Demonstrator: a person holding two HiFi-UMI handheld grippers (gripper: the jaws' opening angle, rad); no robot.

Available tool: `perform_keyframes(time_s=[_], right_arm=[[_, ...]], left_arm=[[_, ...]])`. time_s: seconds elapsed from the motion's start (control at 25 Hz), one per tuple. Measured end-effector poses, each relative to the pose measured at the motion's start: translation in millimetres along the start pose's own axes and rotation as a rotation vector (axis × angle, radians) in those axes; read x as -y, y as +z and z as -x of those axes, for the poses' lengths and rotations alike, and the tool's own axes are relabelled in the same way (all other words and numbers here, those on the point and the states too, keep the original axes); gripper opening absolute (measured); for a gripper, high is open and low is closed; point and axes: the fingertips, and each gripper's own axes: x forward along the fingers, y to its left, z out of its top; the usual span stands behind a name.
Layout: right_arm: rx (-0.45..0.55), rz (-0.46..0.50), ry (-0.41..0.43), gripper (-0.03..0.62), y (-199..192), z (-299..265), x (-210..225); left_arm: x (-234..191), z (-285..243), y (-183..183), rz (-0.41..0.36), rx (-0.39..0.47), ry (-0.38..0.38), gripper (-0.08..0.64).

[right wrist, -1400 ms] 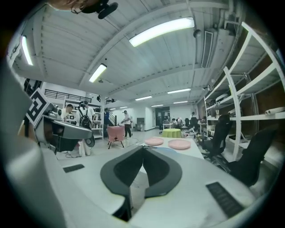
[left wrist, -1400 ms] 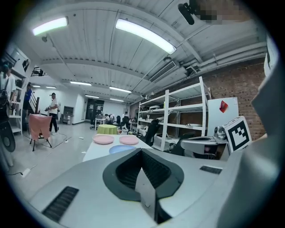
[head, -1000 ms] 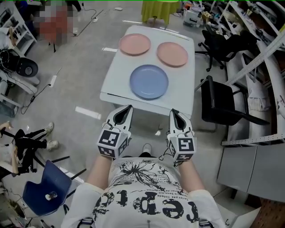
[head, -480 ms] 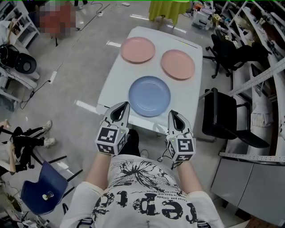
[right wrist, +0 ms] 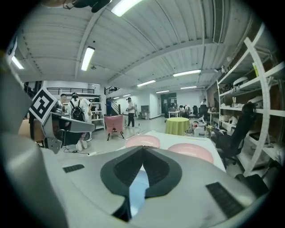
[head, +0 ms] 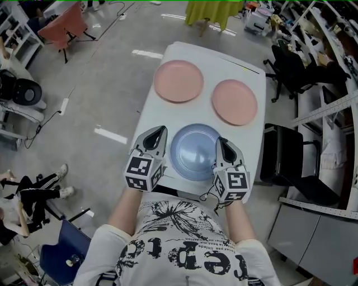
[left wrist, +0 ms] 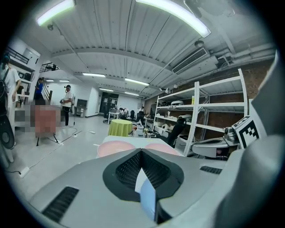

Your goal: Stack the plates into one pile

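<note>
A white table (head: 208, 62) carries three plates, each lying apart. Two pink plates sit at its far side, one on the left (head: 178, 81) and one on the right (head: 234, 101). A blue plate (head: 194, 152) lies at the near edge. My left gripper (head: 160, 130) is shut and empty over the table's near left edge, just left of the blue plate. My right gripper (head: 220, 141) is shut and empty at that plate's right rim. Past the left gripper's (left wrist: 141, 151) closed jaws I see both pink plates (left wrist: 116, 147). The right gripper (right wrist: 143, 148) view shows them too (right wrist: 191, 151).
A black office chair (head: 291, 162) stands right of the table, with shelving beyond it. A blue chair (head: 59, 251) is at lower left, and a person sits on the floor (head: 33, 190). A yellow-green covered table (head: 208, 12) and a pink chair (head: 64, 28) stand farther off.
Both grippers have moved forward from well short of the table to its near edge. They now flank the blue plate. Both stayed shut.
</note>
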Motion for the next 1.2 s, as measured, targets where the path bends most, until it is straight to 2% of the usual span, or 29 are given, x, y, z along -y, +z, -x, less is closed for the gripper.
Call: perform_keyframes(time_s=[0.32,0.56,0.64,0.84,1.04,1.2], right_arm=[[-0.091,-0.032,-0.005,0.008,7.2,-131.3,8.3],[-0.205,-0.084,-0.004,0.011,-5.0,-214.5,17.9],[-0.234,-0.09,-0.013,0.114,-7.7,-241.0,26.4],[-0.32,-0.142,-0.061,0.143,-32.5,-297.2,48.8],[-0.414,-0.185,-0.111,0.15,-58.0,-331.5,66.0],[-0.445,-0.215,-0.141,0.149,-65.6,-352.6,75.6]], left_arm=[[-91.0,-90.6,0.1,0.018,-0.078,0.012,0.003],[-148.1,-149.2,-19.0,0.083,-0.217,0.025,0.004],[-164.8,-170.2,-24.4,0.098,-0.248,0.023,0.079],[-202.3,-218.9,-47.0,0.104,-0.326,0.016,0.141],[-229.5,-255.6,-71.3,0.189,-0.418,0.034,0.153],[-245.6,-276.8,-82.6,0.267,-0.468,0.034,0.153]])
